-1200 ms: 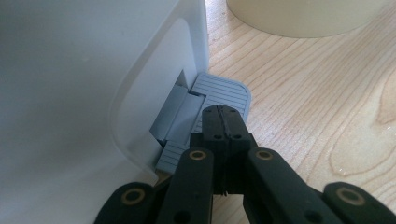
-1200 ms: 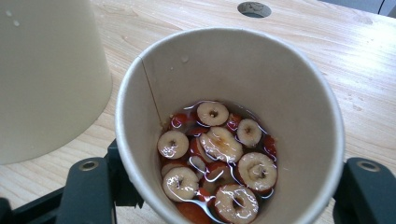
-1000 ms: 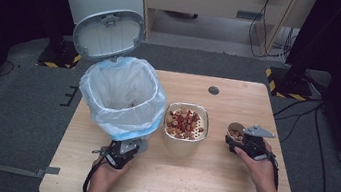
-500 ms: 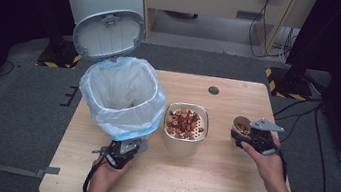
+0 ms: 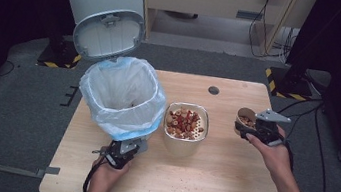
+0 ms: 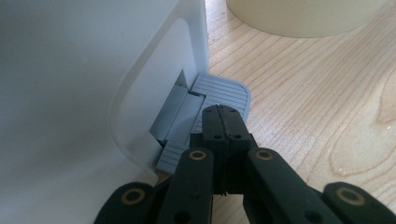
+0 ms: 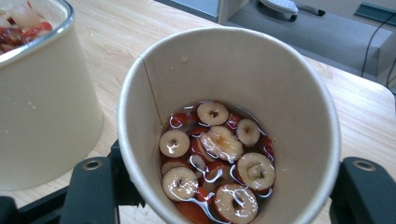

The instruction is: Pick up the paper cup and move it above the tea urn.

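A white pedal bin (image 5: 120, 94) lined with a blue-edged bag stands at the table's left, its lid (image 5: 109, 34) raised. My left gripper (image 5: 122, 152) is shut with nothing between its jaws, and its tips (image 6: 223, 112) rest on the bin's grey ribbed pedal (image 6: 224, 91). My right gripper (image 5: 249, 130) is shut on a paper cup (image 5: 245, 117), held upright just above the table at the right. The cup (image 7: 233, 84) holds round fruit slices (image 7: 219, 144) in reddish liquid. A cream bowl (image 5: 186, 123) with a metal strainer full of fruit pieces stands between bin and cup.
A dark round grommet (image 5: 213, 90) sits near the wooden table's (image 5: 207, 182) far edge. Crumbs lie scattered on the front of the table. The bowl's side (image 7: 42, 107) is close to the left of the cup. Cables and cabinets stand on the floor beyond.
My right hand has lifted the paper cup a little and carried it slightly away from me. The left gripper stays on the pedal and the lid stays up.
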The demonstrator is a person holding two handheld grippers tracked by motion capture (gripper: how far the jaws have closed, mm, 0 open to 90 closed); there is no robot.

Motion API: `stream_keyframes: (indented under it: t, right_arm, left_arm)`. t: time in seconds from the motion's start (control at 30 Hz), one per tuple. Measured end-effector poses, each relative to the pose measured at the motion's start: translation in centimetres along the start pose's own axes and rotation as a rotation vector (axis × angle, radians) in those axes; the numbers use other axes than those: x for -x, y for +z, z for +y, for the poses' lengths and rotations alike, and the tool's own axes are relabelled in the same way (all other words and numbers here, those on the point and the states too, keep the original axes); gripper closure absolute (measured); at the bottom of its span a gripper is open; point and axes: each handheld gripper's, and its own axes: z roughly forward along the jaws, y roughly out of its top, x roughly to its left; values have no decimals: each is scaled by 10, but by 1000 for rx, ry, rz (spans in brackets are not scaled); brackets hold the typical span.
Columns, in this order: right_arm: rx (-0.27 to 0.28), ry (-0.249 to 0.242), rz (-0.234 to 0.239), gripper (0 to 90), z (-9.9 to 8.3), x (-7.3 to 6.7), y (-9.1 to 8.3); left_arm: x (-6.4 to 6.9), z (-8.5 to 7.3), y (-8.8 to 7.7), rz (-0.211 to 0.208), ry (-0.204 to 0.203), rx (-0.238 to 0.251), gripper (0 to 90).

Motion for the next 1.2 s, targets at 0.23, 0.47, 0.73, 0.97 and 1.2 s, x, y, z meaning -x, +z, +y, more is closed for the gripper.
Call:
stream_keyframes:
  t: [0.23, 0.47, 0.73, 0.97, 1.2]
  right_arm:
    - [5, -25, 49, 350, 13, 7, 3]
    - [17, -45, 89, 351, 27, 13, 9]
    - [21, -83, 123, 352, 42, 17, 15]
    - [40, -123, 147, 353, 65, 19, 10]
    - [63, -143, 165, 355, 88, 21, 7]
  left_arm:
    - [0, 0, 0, 0, -3, 0, 895]
    - [-1, 0, 0, -5, -2, 2, 895]
    - [-1, -1, 0, -4, -6, 8, 895]
    - [0, -1, 0, 1, -6, 8, 895]
    - [0, -1, 0, 3, -12, 4, 895]
